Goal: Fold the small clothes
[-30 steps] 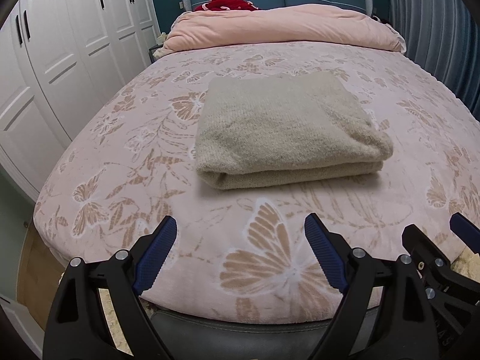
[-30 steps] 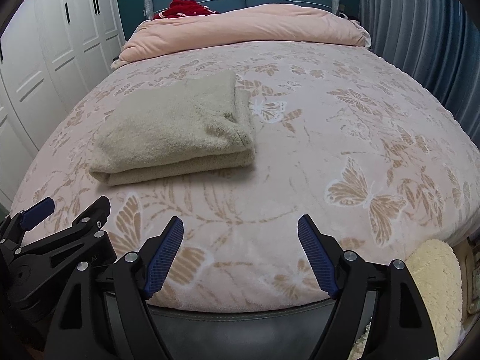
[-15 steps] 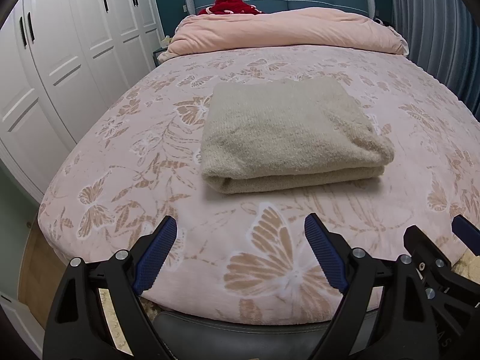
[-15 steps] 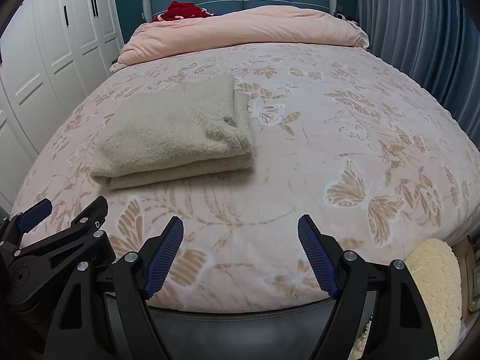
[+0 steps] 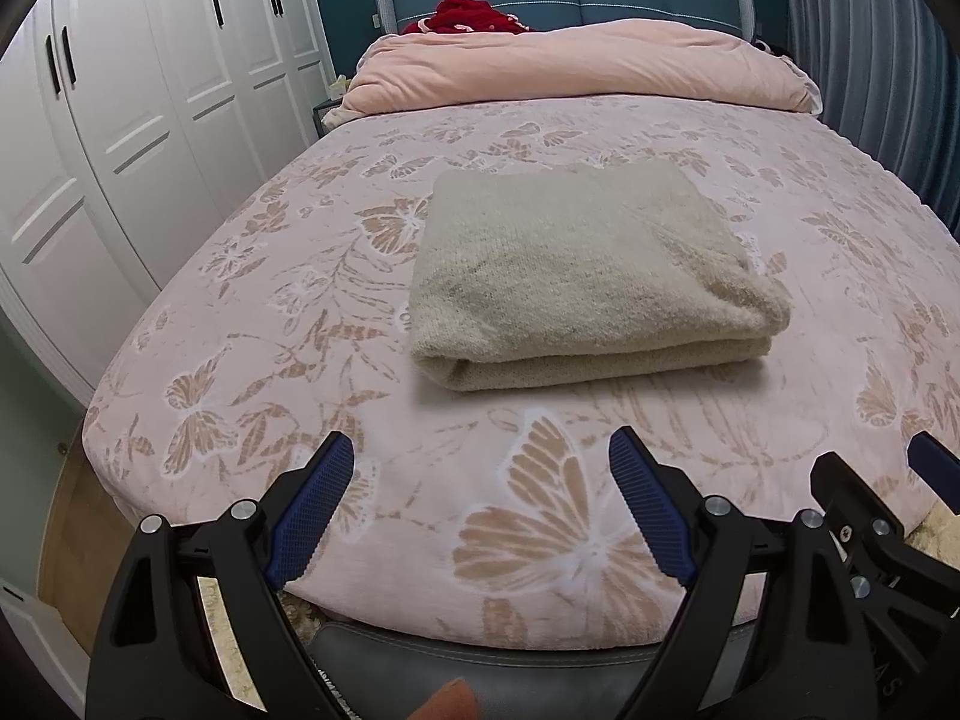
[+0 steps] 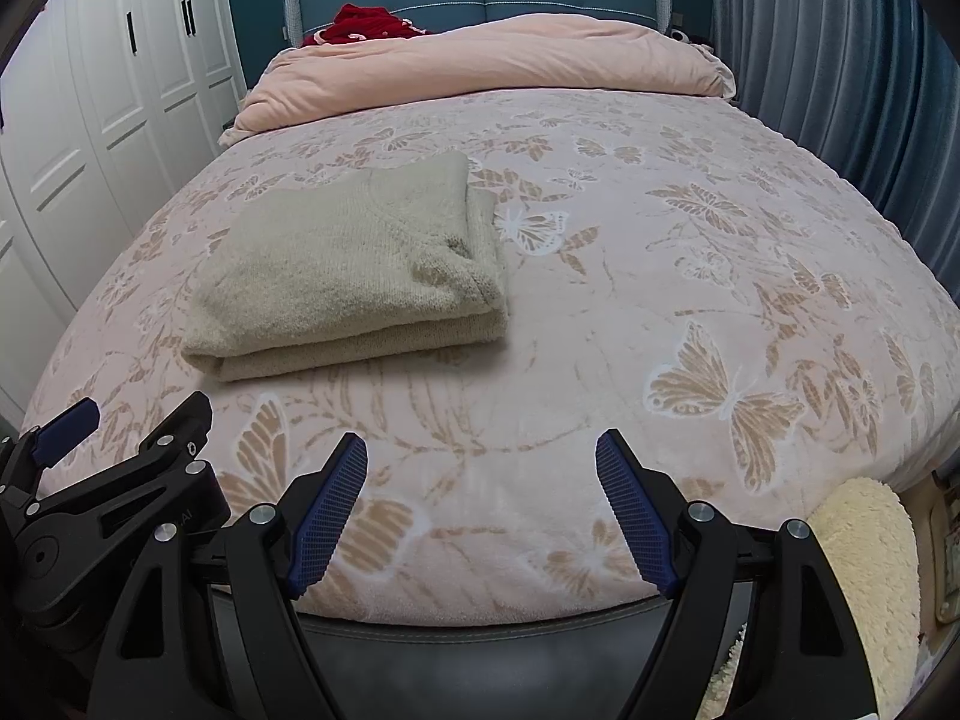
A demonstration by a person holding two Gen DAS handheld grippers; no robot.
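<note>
A beige knitted garment (image 5: 588, 276) lies folded into a neat rectangle on the bed; it also shows in the right wrist view (image 6: 354, 276), left of centre. My left gripper (image 5: 480, 456) is open and empty, above the bed's near edge, short of the garment. My right gripper (image 6: 480, 456) is open and empty, also at the near edge, to the right of the garment. Each gripper appears at the edge of the other's view.
The bed has a pink butterfly-print cover (image 5: 540, 540). A pink duvet (image 5: 576, 66) and a red item (image 5: 468, 12) lie at the headboard. White wardrobes (image 5: 150, 90) stand left, a grey curtain (image 6: 840, 60) right. A cream fluffy rug (image 6: 864, 570) lies on the floor.
Both grippers have drawn back slightly from the bed and risen a little. The folded garment has not moved. Both stay open.
</note>
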